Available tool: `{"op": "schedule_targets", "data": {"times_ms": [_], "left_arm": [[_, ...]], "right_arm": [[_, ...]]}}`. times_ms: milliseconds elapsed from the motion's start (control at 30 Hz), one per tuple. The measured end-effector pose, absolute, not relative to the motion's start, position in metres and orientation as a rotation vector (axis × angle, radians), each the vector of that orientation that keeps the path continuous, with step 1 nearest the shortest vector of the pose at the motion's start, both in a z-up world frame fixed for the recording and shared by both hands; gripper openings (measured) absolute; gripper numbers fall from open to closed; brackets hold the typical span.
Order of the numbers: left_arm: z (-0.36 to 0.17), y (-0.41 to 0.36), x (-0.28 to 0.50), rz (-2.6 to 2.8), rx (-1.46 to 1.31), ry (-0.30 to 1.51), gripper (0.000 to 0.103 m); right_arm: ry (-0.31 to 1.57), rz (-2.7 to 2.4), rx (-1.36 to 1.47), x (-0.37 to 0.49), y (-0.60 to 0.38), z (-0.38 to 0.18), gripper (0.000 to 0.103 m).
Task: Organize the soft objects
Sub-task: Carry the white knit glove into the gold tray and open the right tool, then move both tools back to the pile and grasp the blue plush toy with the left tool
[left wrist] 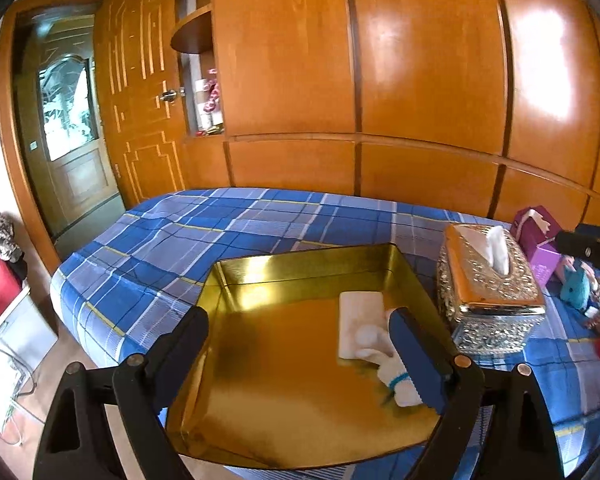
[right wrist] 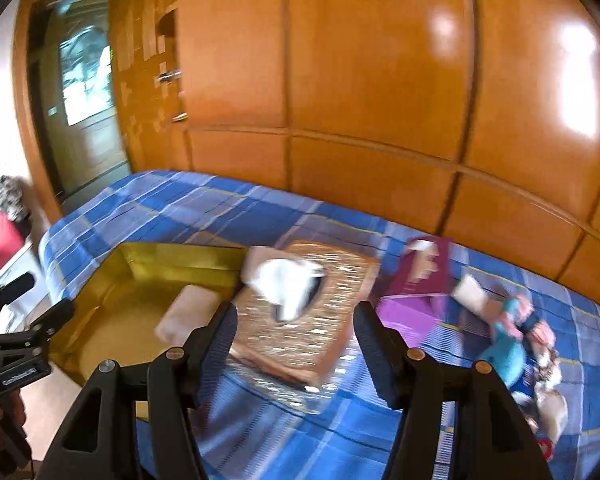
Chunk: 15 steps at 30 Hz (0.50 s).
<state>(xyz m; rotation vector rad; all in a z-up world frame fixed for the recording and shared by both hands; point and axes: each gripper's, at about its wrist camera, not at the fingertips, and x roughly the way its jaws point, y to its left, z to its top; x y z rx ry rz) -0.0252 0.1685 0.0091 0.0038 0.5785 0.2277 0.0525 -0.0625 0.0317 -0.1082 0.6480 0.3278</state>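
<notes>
Nearest the lens, the left tongs hang wide apart over the gold tin tray, nothing pinched between them. Inside the tray, by its right wall, two soft pieces are already home: a flat cream pad and, overlapping its near end, a small white plush toy with a blue band (one tong finger hides part of it, so whether it brushes the plush I cannot tell). The rest of the tray floor is bare gold, with plenty of room.

Over to the right tongs: spread about halfway and gripping nothing, they hover above the ornate tissue box, a white tissue poking up from its slot. That view is smeared with motion.

Just past the tissue box on the blue plaid bed sits an open purple gift box, and beside it the unfinished business: a teal plush toy tangled in a heap of small soft things near the bed's right edge, too blurred to name each one.

So my read is two in, a pile left. The likely next call is a pick from that heap. Behind it all runs the glossy wooden wardrobe, with a door far left.
</notes>
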Motion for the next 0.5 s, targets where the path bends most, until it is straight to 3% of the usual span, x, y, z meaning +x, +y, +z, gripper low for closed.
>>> {"op": "schedule_targets", "data": {"times_ms": [500], "left_arm": [[0.016,0.108,-0.019,0.091,0.105,0.58,0.097]], "right_arm": [[0.63,-0.011,0.08,0.054,-0.209,0.028,0.063]]}}
